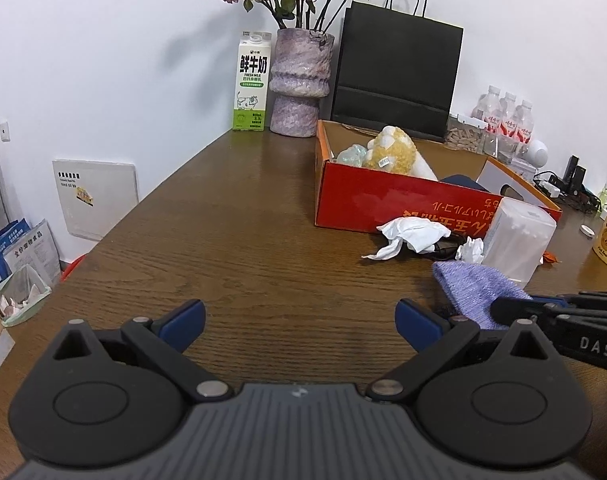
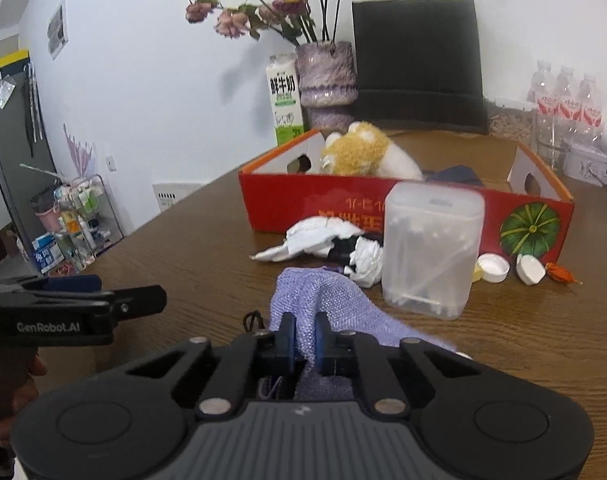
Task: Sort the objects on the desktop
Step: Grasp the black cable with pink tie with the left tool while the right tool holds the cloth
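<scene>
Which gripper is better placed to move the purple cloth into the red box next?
Right. The right gripper is already shut on the purple cloth, with the red box straight ahead. The left gripper is open over the bare table and holds nothing.

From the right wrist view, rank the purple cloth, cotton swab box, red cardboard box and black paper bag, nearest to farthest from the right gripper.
1. purple cloth, pinched in the right gripper
2. cotton swab box, ahead right
3. red cardboard box, behind it
4. black paper bag, against the wall

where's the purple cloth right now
The purple cloth is pinched in the right gripper, low and central in the right wrist view, just in front of the clear swab box and crumpled tissues.
</scene>
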{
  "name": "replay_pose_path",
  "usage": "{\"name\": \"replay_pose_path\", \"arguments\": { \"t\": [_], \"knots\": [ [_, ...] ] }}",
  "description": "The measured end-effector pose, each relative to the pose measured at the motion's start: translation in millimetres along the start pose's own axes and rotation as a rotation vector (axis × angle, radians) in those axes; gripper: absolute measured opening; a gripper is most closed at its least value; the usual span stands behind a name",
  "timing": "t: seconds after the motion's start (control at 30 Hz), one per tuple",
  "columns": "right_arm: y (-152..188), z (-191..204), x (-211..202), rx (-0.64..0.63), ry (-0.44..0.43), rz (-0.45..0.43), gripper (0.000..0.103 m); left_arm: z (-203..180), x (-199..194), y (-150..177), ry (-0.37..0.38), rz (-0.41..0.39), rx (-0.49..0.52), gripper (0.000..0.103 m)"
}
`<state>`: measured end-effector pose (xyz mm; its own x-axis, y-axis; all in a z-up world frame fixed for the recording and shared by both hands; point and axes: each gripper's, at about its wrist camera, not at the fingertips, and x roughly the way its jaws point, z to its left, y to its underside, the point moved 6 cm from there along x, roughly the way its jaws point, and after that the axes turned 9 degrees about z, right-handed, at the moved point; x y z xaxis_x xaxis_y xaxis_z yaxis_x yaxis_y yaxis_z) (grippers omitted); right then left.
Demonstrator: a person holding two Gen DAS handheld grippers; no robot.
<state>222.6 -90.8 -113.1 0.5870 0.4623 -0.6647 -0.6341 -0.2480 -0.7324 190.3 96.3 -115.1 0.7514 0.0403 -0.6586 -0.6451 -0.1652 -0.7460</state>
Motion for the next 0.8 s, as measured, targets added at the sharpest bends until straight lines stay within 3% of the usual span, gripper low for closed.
{"name": "replay_pose_path", "arguments": {
  "t": [0.4, 0.8],
  "knots": [
    [-6, -8, -34, 0.0, 0.02, -0.091, 0.007, -26, -9, -5, 0.011, -0.021, 0.048, 0.103],
    [-7, -60, -98, 0.05, 0.133, -0.212, 0.006, -98, -5, -8, 0.11, -0.002, 0.15, 0.103]
  ]
}}
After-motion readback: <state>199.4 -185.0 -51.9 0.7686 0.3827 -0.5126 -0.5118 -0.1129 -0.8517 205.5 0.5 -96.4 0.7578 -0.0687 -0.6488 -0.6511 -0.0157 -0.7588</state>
